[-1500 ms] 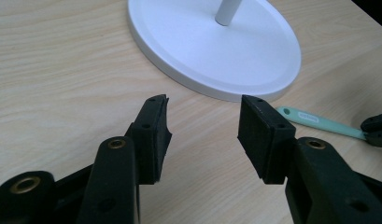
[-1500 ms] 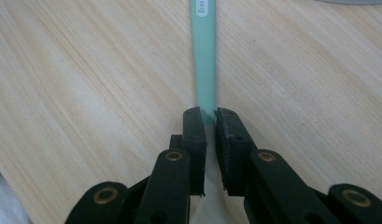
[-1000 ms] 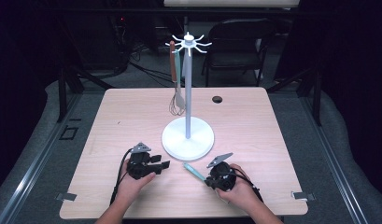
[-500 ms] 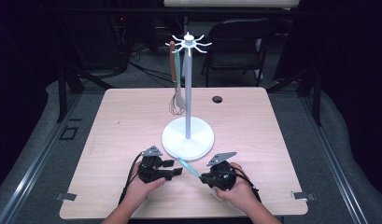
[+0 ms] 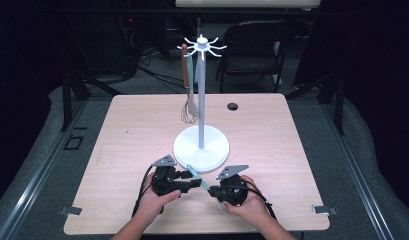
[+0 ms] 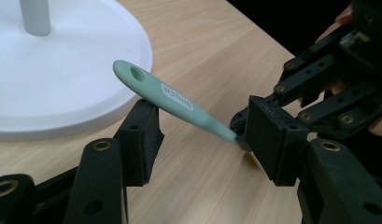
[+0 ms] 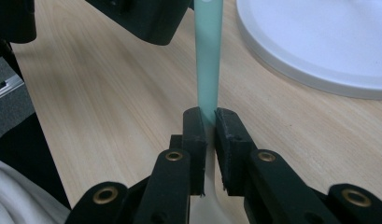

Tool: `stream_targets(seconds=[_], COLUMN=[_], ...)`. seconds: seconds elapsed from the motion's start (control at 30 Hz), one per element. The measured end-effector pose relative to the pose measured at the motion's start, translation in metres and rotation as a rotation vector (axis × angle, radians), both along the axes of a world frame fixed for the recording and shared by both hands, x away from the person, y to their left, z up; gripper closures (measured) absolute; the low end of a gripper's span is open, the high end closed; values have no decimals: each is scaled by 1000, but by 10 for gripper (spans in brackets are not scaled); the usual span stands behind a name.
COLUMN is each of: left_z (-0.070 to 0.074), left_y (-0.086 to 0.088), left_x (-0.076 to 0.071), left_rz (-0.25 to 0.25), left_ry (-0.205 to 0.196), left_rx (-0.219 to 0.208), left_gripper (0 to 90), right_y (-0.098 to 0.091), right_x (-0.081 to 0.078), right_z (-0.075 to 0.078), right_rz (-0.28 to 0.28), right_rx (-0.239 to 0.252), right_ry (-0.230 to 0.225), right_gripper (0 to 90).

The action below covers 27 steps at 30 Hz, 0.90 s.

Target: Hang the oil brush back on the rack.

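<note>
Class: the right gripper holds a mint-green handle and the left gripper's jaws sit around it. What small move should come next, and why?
Probably close the left gripper on the mint-green handle. Its jaws stand open on either side of the handle without pressing it, while the right gripper clamps the lower end, so a handover looks ready.

Both forearms come in from the bottom, hands near each other. Left gripper (image 5: pixel 194 181) points right, jaws wide apart, just been closing slightly. Right gripper (image 5: pixel 213 189) points left, jaws nearly together, apparently clamped.
</note>
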<state>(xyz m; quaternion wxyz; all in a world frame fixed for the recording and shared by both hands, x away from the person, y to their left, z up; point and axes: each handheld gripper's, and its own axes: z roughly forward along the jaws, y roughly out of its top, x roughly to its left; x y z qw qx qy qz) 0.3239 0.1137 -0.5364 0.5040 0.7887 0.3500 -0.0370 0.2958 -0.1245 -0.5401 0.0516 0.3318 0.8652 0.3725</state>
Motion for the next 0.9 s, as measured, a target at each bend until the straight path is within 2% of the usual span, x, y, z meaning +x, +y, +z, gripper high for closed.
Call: stream_targets(seconds=[0.13, 0.23, 0.43, 0.57, 0.7, 0.77, 0.9], left_z=[4, 4, 7, 11, 16, 18, 23], left_y=[-4, -5, -9, -12, -16, -19, -24], left_x=[2, 3, 3, 3, 3, 2, 0], left_rz=[23, 22, 20, 18, 17, 15, 13], left_ry=[-8, -11, -22, -29, -51, -60, -79], left_rx=[12, -1, -5, -3, 6, 12, 6], left_gripper=[515, 516, 518, 534, 576, 608, 614], right_y=[0, -2, -6, -8, -8, -7, -8], right_x=[2, 3, 1, 1, -2, -2, -4], right_z=[0, -1, -10, -13, -15, -16, -15], right_rz=[-10, -20, -29, -37, -41, -43, -52], right_rx=[21, 27, -6, 7, -4, -7, 17], right_ry=[5, 17, 40, 56, 64, 66, 59], right_gripper=[825, 808, 745, 742, 765, 815, 825])
